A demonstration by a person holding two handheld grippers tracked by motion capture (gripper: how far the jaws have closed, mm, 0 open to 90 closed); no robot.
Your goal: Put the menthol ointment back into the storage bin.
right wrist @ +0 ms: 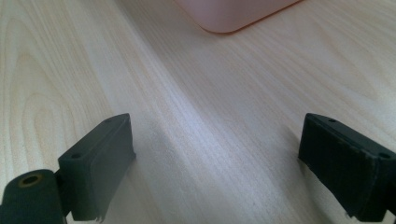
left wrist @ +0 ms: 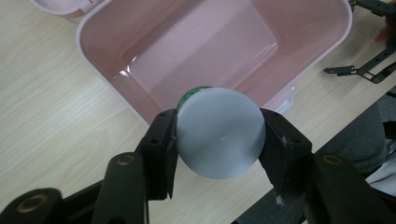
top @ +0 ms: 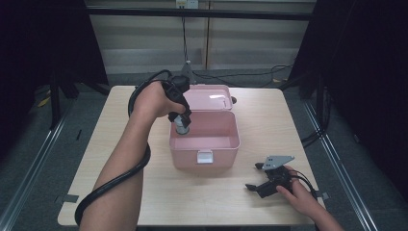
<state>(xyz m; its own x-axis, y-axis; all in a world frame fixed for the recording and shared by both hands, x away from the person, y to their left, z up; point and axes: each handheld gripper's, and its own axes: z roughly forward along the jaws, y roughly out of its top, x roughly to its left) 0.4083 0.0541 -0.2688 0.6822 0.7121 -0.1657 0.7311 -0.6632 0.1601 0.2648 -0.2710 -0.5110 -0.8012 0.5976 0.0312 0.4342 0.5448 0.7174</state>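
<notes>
Pale wood table (top: 125, 192); left gripper (left wrist: 219, 140) clamped grey-capped can (left wrist: 219, 139) over open pink box (top: 226, 144); right gripper (top: 258, 179) rested nearby, jaws apart.

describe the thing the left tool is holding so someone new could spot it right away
Start at the open pink box in the middle of the wooden table. Above its left rim, the left tool clamps a small round container. Its flat grey lid and green edge make it the only non-pink thing there.
</notes>
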